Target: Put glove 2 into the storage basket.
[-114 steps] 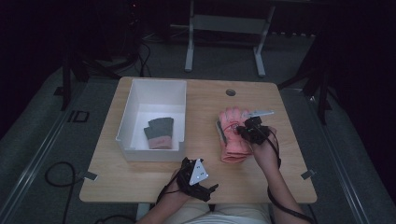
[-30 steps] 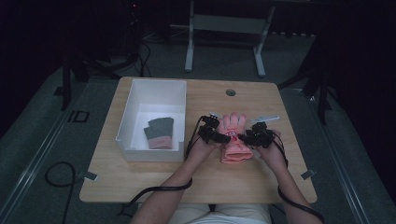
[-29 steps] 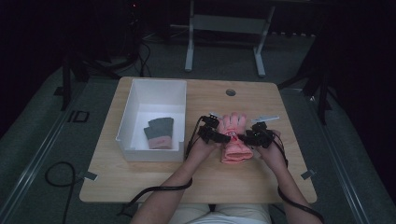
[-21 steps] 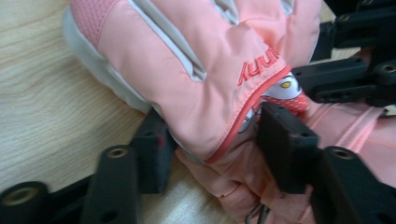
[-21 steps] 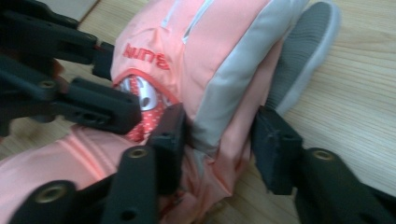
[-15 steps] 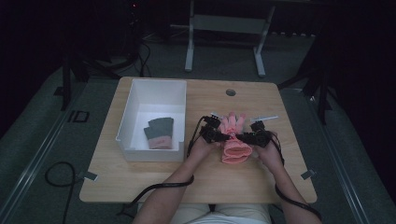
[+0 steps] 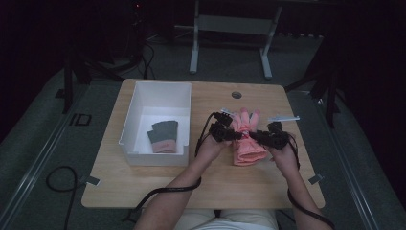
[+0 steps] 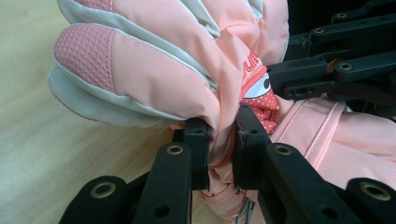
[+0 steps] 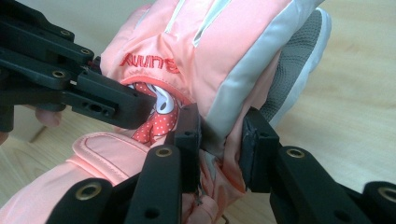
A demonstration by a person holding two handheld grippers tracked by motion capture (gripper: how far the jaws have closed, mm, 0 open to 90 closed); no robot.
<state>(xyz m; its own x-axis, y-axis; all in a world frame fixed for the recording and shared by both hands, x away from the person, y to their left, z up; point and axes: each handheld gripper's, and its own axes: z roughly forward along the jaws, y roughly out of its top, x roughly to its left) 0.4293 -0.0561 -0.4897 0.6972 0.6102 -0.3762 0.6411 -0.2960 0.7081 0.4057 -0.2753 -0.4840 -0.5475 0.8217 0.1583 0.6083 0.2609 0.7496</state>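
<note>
Pinching the pink glove (image 7: 246,141) mid-table beside the white bin (image 7: 143,117), your left gripper (image 8: 219,140) and right gripper (image 9: 222,135) clamp only bunched fabric; uneven lifting may let it slip.

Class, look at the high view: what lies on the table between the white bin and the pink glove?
The left gripper and its hand, beside the pink glove and white bin.

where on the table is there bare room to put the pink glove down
Bare wood lies along the table front edge left of the forearms, below the white bin, and along the far edge around the round hole. The middle is crowded: both grippers pinch the pink glove there.
</note>
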